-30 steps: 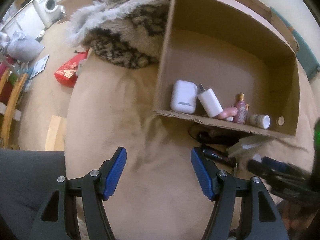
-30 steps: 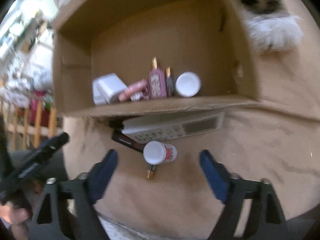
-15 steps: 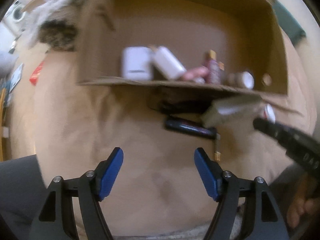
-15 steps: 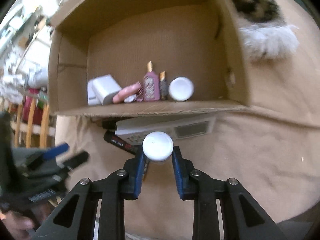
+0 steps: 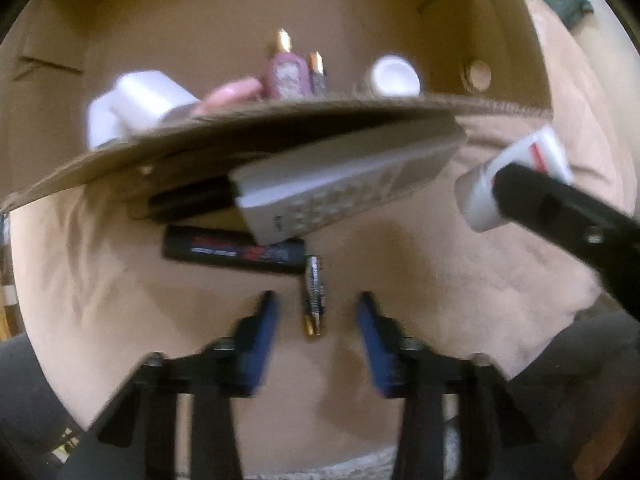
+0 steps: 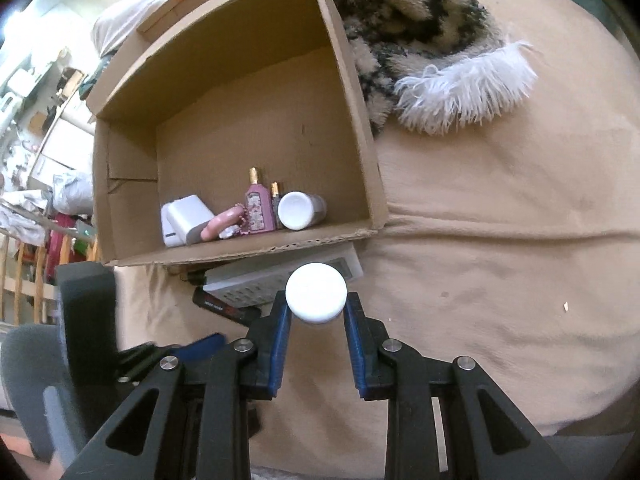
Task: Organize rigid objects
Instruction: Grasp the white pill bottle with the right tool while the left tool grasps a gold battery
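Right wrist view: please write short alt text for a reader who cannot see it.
The right gripper holds a white-capped bottle between its blue fingers, above a tan cloth. Beyond it, an open cardboard box holds a pink perfume bottle, a white charger and a white jar; a grey remote control lies before the box.

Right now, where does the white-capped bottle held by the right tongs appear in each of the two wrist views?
Left wrist view: the white-capped bottle is at the right edge, on its side, gripped by the black right tongs.
Right wrist view: the bottle is at centre, seen cap-first, between the blue pads.
Shared landmark: the grey remote control lying just in front of the cardboard box.
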### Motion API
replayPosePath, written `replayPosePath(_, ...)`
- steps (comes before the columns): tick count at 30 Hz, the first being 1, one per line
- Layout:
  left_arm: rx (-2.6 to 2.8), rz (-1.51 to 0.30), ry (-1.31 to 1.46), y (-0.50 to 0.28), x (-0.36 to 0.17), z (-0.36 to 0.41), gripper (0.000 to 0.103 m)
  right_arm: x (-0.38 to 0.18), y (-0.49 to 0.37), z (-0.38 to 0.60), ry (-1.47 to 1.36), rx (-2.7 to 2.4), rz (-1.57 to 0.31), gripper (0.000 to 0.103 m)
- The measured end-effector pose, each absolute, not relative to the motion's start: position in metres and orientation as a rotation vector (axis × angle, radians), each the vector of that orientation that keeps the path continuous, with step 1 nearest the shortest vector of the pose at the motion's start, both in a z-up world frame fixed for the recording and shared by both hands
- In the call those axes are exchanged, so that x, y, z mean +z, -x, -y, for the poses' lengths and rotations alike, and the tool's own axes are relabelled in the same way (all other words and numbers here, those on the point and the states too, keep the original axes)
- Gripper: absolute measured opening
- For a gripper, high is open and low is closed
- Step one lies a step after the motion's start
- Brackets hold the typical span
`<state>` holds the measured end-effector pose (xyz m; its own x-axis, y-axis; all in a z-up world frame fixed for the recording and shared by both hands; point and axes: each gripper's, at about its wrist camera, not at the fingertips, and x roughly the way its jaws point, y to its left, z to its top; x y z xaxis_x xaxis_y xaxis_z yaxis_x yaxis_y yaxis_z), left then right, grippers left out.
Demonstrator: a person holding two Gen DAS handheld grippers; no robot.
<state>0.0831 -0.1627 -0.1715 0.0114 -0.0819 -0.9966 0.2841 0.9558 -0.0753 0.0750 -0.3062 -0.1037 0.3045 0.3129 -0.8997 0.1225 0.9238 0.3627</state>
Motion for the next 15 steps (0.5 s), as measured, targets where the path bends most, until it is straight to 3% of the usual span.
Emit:
replayPosePath(4,-0.259,-1.540,-0.185,-0.087,-0.177,0.164,0.009,-0.100,-0.075,0.305,-0.394,0.137,-1.253,0.028)
replayPosePath(15,-0.280,-1.546,-0.171,-0.071,-0.170,0.136,0.009,-0.097,-0.077,0.305,-0.384,0.145,-1.245,0.028)
